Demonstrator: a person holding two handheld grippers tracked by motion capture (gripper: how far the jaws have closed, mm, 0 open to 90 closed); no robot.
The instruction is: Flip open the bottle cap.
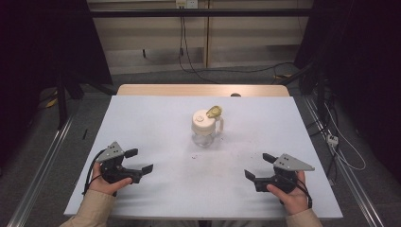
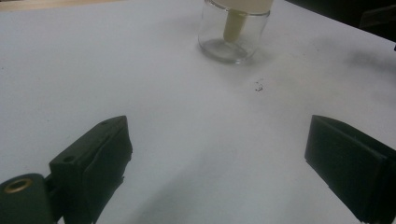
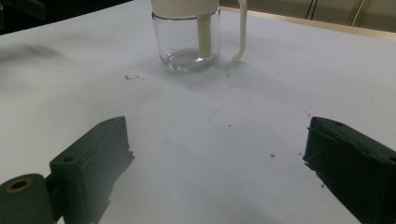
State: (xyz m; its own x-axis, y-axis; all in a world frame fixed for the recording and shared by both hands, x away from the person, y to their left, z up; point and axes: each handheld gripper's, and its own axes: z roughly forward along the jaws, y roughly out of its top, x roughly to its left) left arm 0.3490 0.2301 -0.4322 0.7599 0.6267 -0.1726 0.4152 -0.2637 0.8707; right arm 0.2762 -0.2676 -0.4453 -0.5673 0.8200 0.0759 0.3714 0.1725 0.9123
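A clear glass jar point(image 1: 206, 128) with a cream lid, a cream side handle and a yellowish piece on top stands near the middle of the white table point(image 1: 156, 118). The left gripper view has its glass base point(image 2: 232, 35) at the top; in the right gripper view the jar point(image 3: 189, 39) stands straight ahead with its handle to the right. My left gripper point(image 1: 140, 160) rests open at the table's front left, nothing between its jaws. At the front right my right gripper point(image 1: 259, 166) is open too, holding nothing. Both point toward the jar, well short of it.
Small dark specks point(image 3: 134, 77) lie on the table in front of the jar. Beyond the table's far wooden edge point(image 1: 203, 90) are cables on the floor and dark stands at both sides. A metal rail point(image 1: 38, 165) runs along the left.
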